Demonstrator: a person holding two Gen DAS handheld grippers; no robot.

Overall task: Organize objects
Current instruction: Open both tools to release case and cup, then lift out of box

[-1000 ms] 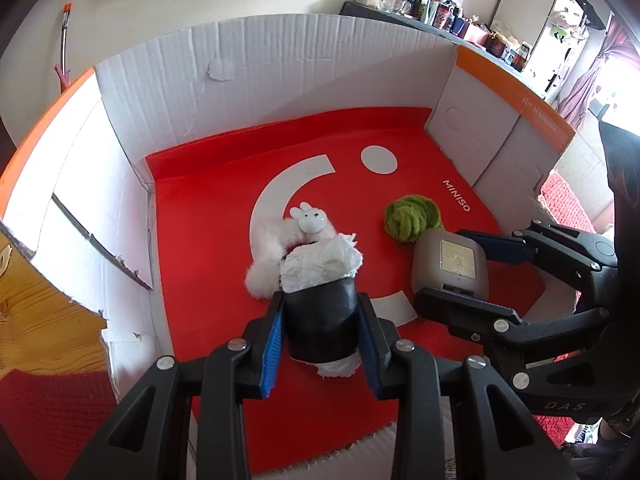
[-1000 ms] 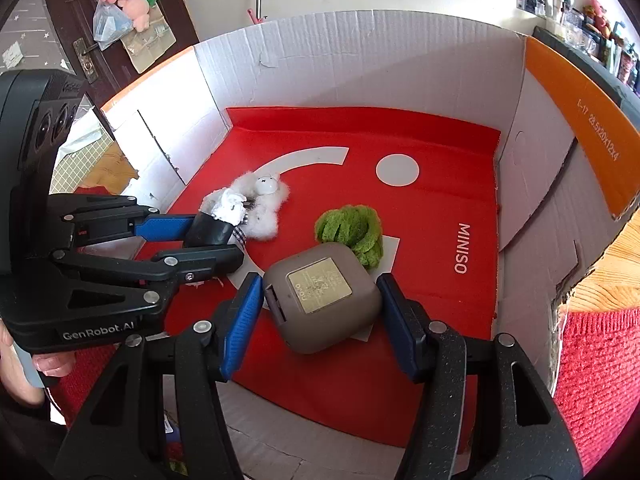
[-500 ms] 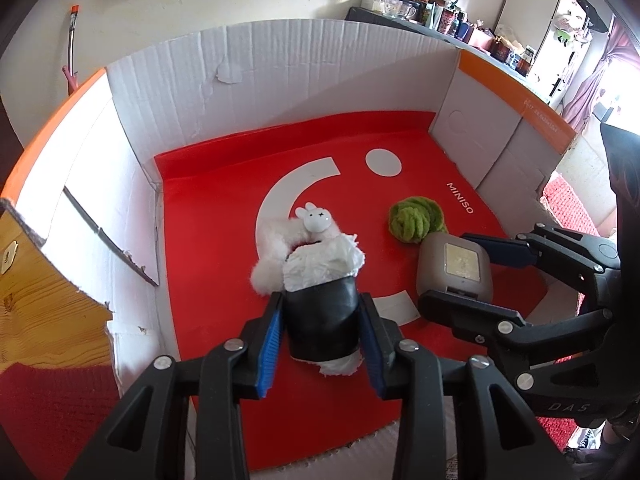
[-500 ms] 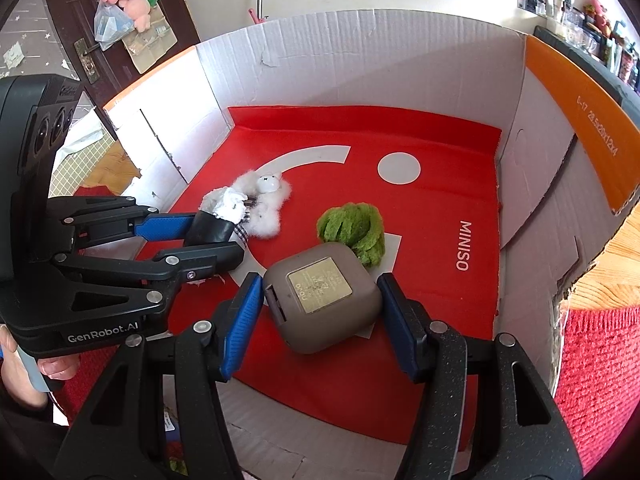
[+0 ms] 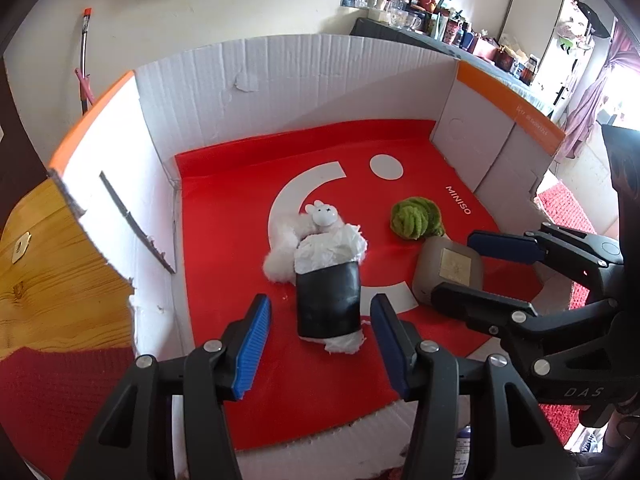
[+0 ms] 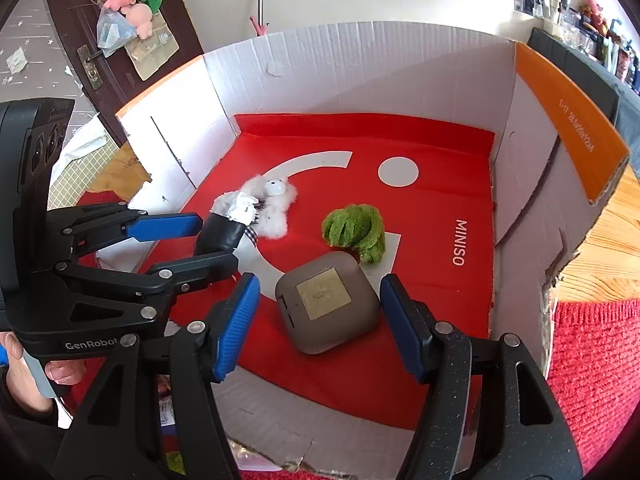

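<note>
A black roll stuffed with white paper (image 5: 327,300) lies on the red floor of the cardboard box (image 5: 248,216), touching a white fluffy bunny toy (image 5: 316,220). My left gripper (image 5: 320,344) is open, its blue pads apart on either side of the roll's near end. A grey-brown square case (image 6: 326,300) lies on the red floor beside a green yarn ball (image 6: 356,232). My right gripper (image 6: 320,324) is open, its pads flanking the case without touching. The roll also shows in the right wrist view (image 6: 222,232).
White cardboard walls (image 6: 360,72) with orange flaps (image 6: 568,120) ring the box. A wooden surface (image 5: 48,272) and red rug (image 6: 592,380) lie outside. A cluttered shelf (image 5: 440,20) stands behind.
My left gripper has opened and let go of the black roll, which now lies on the red floor. My right gripper has opened a little wider around the case.
</note>
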